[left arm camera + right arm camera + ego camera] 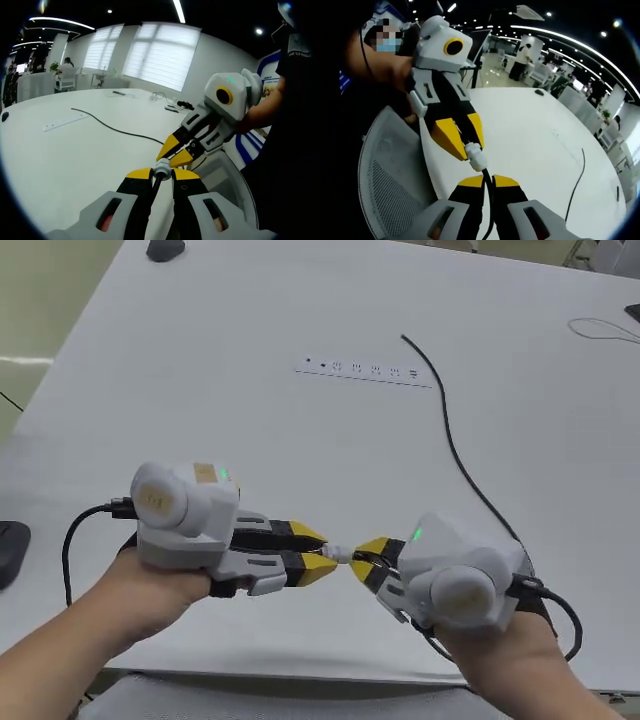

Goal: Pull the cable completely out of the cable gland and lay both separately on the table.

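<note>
- Position: both grippers meet tip to tip in the lower centre of the head view, held in the air above the near part of the tabletop (250, 420).
- Left gripper (328, 552): the tongs are clamped on the cable gland (342, 554), the small pale fitting at their yellow tips. In the right gripper view the fitting projects just past those tips, so its exit faces the other tool.
- Right gripper (365, 557): the tongs are clamped on the cable (489, 196), a thin black strand that leaves the gland and runs down between the two jaws at the bottom centre of the right gripper view.
- Reason for the hold: one tool anchors the fitting while the other grips the strand close to its exit. The tools lie nearly in line, so a pull apart would act along the bore and not bend the cable sideways.
- Task state, as judged: the cable sits in the gland, and neither part lies on the tabletop yet.
- Left gripper view: a dark strand also runs back between the left jaws behind the gland. Whether it is the cable's far end cannot be told.
- Surroundings: a power strip (365, 370) and a black lead (455, 450) lie in the upper half of the head view, well apart from the work.
</note>
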The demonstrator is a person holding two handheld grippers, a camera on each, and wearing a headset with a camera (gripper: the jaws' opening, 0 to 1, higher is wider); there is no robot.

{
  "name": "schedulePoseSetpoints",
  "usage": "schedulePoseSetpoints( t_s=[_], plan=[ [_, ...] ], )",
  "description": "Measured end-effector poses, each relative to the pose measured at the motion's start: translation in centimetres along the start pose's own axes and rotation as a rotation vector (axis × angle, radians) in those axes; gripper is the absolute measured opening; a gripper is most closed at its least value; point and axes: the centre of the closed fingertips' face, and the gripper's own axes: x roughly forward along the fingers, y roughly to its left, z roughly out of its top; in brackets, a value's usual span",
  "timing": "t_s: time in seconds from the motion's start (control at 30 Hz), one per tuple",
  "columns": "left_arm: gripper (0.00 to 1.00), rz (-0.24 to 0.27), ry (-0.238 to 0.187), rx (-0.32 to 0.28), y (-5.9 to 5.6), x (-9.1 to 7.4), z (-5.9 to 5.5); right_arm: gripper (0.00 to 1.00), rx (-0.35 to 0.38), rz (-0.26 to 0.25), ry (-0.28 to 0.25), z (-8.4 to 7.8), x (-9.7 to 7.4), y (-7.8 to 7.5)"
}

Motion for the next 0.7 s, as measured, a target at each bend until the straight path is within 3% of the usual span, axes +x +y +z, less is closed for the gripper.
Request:
schedulePoseSetpoints(
  t_s=[0.07,0.17,0.23,0.3,0.47,0.57,0.63,0.7],
  plan=[
    [0.15,0.002,0.002,-0.002,0.1,0.0,0.0,0.00,0.084,-0.001,0.003,-0.5,0.0,-0.3],
    [0.15,0.008,0.002,-0.002,0.3,0.0,0.1,0.00,0.101,-0.009,0.004,-1.4,0.1,-0.9],
    [0.15,0.011,0.005,0.002,0.3,0.0,0.1,0.00,0.161,-0.025,0.014,-2.4,0.1,-1.5],
    [0.15,0.011,0.011,0.003,0.3,-0.1,0.0,0.00,0.255,-0.003,0.014,-3.5,0.3,-1.6],
    [0.15,0.011,0.015,0.006,0.1,-0.1,-0.1,0.00,0.427,-0.047,0.028,-6.9,0.4,-3.3],
    [0.15,0.009,0.011,0.006,0.1,-0.1,0.0,0.00,0.548,-0.057,0.030,-8.4,0.4,-3.7],
    [0.15,0.009,0.010,0.007,0.0,-0.1,0.1,0.01,0.688,-0.035,0.031,-9.8,0.6,-3.6],
    [0.15,0.008,0.012,0.010,0.1,0.0,0.0,0.01,0.817,-0.053,0.041,-11.3,0.6,-3.9]
  ],
)
